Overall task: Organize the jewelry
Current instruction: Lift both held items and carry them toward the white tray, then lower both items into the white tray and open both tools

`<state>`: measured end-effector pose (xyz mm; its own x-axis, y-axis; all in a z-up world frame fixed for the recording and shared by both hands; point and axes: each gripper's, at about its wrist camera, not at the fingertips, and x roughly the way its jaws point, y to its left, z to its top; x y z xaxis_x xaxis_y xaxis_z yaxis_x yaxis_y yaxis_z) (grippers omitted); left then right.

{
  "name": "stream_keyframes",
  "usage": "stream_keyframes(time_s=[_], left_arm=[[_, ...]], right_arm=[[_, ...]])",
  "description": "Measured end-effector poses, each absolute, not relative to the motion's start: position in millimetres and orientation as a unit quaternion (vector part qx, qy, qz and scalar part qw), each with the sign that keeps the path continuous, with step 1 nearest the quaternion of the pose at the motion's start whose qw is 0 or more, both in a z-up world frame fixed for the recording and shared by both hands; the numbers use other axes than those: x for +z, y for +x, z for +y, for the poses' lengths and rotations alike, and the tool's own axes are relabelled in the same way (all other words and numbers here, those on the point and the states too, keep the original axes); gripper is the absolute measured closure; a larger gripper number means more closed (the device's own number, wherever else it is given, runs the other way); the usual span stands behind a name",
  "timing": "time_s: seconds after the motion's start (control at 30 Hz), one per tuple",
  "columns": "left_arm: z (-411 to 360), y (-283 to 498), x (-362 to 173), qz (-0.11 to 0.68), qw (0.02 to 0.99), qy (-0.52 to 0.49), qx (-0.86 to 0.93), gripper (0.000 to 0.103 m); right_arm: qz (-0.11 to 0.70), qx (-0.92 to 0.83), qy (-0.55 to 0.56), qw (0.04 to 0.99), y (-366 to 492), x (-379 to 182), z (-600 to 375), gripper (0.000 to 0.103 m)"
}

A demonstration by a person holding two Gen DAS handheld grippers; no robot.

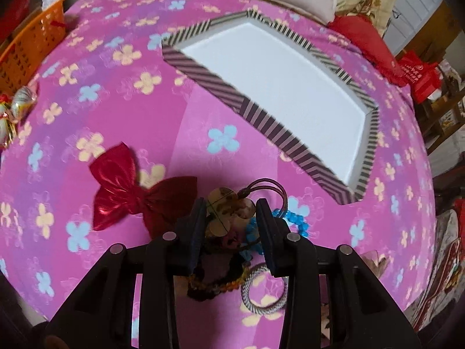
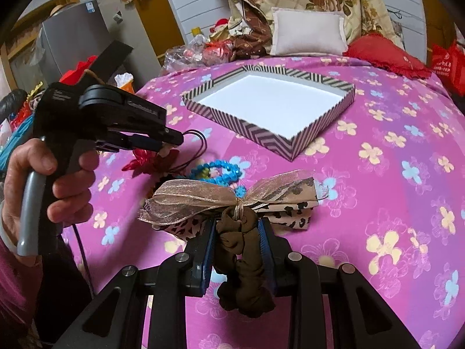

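Note:
My left gripper (image 1: 231, 212) is shut on a leopard-print flower hair tie (image 1: 229, 208) with a dark elastic loop, held above a small pile: a blue bead bracelet (image 1: 293, 221), a grey striped hair ring (image 1: 263, 292) and a dark beaded band. A red satin bow (image 1: 139, 192) lies to its left. My right gripper (image 2: 238, 226) is shut on a brown scrunchie (image 2: 241, 250) with a sheer gold and leopard bow (image 2: 229, 200). The striped box (image 1: 203, 69) with a white inside (image 2: 290, 142) lies beyond both. The left gripper also shows in the right wrist view (image 2: 171, 142).
A pink flowered cloth (image 2: 377, 203) covers the table. An orange basket (image 1: 29, 46) stands at the left edge. A white cushion (image 2: 308, 32), red cloth (image 2: 386, 55) and patterned bedding lie behind the box. A grey cabinet (image 2: 72, 32) stands at the left.

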<state>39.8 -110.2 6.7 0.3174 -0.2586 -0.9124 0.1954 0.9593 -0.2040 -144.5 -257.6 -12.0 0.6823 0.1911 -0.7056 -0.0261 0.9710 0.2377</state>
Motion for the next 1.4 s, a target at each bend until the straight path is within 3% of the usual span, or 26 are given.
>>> stream_keyframes(time_s=[0.53, 0.93, 1.4], left_arm=[[-111.8, 40.9, 55.8, 0.521, 0.838, -0.024, -0.157, 0.069], [-130.3, 68.7, 50.5, 0.498, 0.855, 0.015, -0.144, 0.069], [-168.1, 156.2, 16.3, 0.499, 0.851, 0.039, -0.16, 0.069]], right_arm=[[0.351, 0.061, 0.101, 0.929, -124.3, 36.3, -265.0, 0.075], [0.339, 0.025, 0.1, 0.935, -71.6, 52.1, -295.9, 0.075], [0.36, -0.01, 0.111, 0.926, 14.5, 22.1, -325.5, 0.075]])
